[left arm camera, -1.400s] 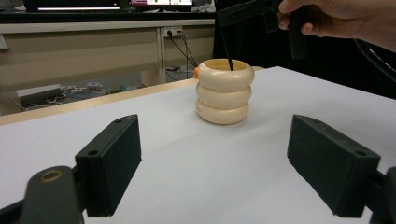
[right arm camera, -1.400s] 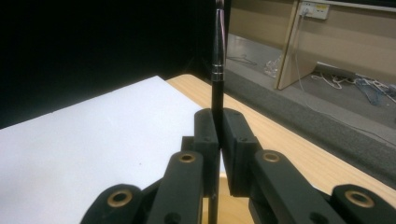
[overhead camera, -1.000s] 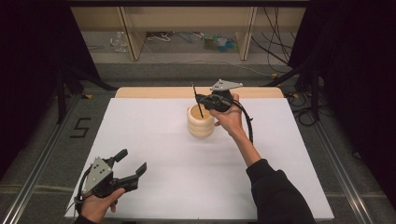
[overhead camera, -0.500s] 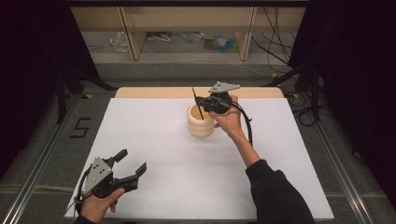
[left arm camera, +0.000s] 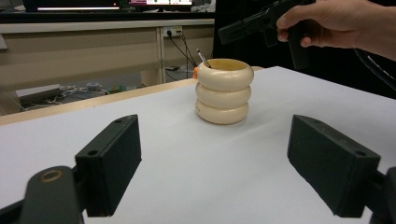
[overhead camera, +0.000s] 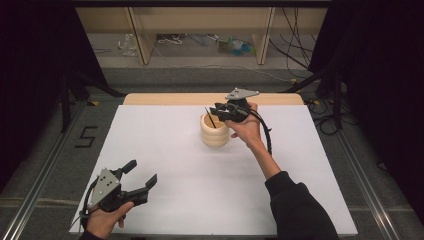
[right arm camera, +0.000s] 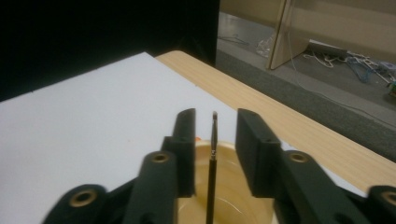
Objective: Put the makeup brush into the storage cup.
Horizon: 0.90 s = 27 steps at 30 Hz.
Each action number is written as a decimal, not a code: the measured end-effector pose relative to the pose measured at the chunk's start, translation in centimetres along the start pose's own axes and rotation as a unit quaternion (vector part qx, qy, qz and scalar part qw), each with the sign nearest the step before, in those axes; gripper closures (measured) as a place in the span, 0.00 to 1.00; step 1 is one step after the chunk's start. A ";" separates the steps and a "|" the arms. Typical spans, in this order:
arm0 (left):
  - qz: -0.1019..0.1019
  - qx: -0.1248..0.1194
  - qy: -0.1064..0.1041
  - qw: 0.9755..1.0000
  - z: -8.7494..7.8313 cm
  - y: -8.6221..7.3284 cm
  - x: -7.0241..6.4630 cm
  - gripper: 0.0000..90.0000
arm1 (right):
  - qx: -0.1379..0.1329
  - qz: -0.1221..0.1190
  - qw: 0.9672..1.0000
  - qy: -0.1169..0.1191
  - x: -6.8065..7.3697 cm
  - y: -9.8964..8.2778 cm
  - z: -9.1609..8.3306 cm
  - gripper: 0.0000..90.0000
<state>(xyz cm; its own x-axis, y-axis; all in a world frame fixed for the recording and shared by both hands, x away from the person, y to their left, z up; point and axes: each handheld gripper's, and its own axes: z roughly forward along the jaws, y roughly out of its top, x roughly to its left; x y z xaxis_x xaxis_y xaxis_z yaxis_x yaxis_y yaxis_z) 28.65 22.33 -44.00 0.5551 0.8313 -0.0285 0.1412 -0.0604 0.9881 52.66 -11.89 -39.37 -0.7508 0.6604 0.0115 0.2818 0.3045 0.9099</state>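
While jaws gape, brush stands between.

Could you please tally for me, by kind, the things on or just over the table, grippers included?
Grippers: 2, the left gripper open near the table's front edge, the right gripper open around the brush's tip.
Cream ringed holders: 1, the holder.
Thin dark brushes: 1, the brush standing in the holder.
Total: 4.
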 end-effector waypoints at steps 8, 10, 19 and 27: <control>0.002 -0.001 -0.001 1.000 0.0 0.1 0.0 0.19 | -0.010 0.005 1.000 -0.006 0.8 0.7 -1.0 0.53; 0.003 -0.001 -0.001 1.000 0.0 0.1 0.0 0.19 | -0.012 0.006 1.000 -0.003 1.0 0.8 -1.4 0.51; 0.004 -0.002 -0.001 1.000 -0.1 0.1 0.0 0.19 | -0.021 0.005 1.000 -0.013 1.7 0.7 -4.1 0.45; 0.004 -0.002 -0.002 1.000 0.0 0.1 -0.1 0.19 | -0.017 -0.008 1.000 -0.021 2.4 0.3 -6.5 0.42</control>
<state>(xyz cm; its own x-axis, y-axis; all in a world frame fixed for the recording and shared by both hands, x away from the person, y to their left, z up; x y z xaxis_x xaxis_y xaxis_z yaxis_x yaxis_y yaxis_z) 28.60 22.29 -43.87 0.5587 0.8291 -0.0217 0.1331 -0.0638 0.9890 47.01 -14.70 -36.38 -0.7296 0.6836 -0.0197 0.2486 0.2920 0.9235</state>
